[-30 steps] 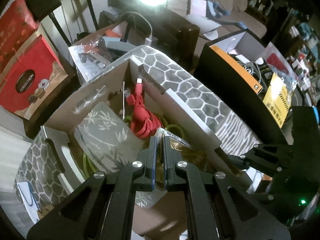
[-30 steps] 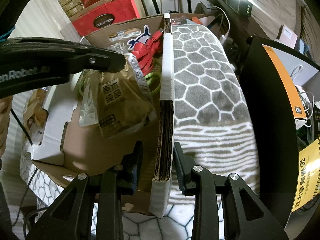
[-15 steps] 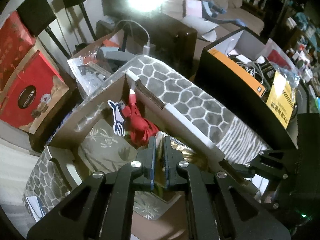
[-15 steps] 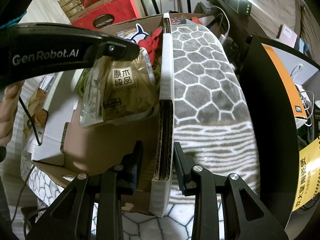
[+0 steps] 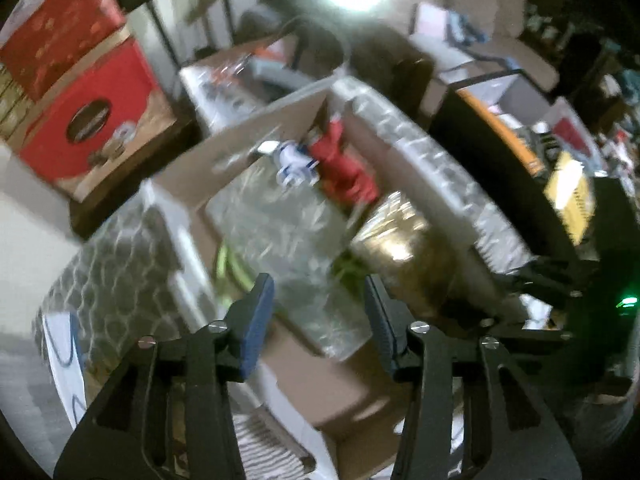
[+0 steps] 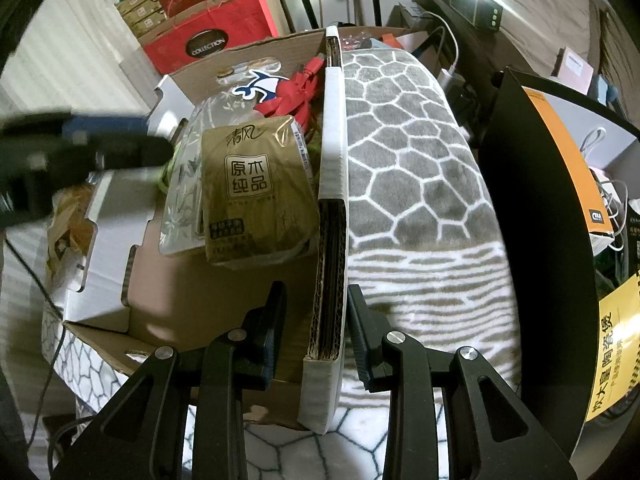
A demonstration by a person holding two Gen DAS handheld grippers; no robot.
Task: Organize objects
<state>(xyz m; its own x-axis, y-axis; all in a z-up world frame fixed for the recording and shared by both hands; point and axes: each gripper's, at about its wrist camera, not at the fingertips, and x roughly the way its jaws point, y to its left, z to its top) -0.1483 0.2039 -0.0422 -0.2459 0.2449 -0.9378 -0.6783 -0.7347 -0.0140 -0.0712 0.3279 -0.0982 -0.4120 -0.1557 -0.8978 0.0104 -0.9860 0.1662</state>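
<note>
Writing: the brown tissue pack [image 6: 256,196] reads "清风" and "原木纯品"; the red box [image 6: 208,40] reads "COLLECTION".
Pack: lies in the cardboard box [image 6: 192,308], label up, long axis running along the box wall [image 6: 330,216], on a clear leaf-print bag [image 6: 188,184].
Left gripper [image 5: 318,308]: jaws opening, nothing between them; half a second ago they pinched the pack.
Right gripper [image 6: 316,328]: jaws part open, astride the wall, unchanged; contact unclear.

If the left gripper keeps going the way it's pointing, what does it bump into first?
Probably the clear leaf-patterned packet in the cardboard box. It lies straight ahead of the left gripper, whose jaws are opening; the blur hides depth.
</note>
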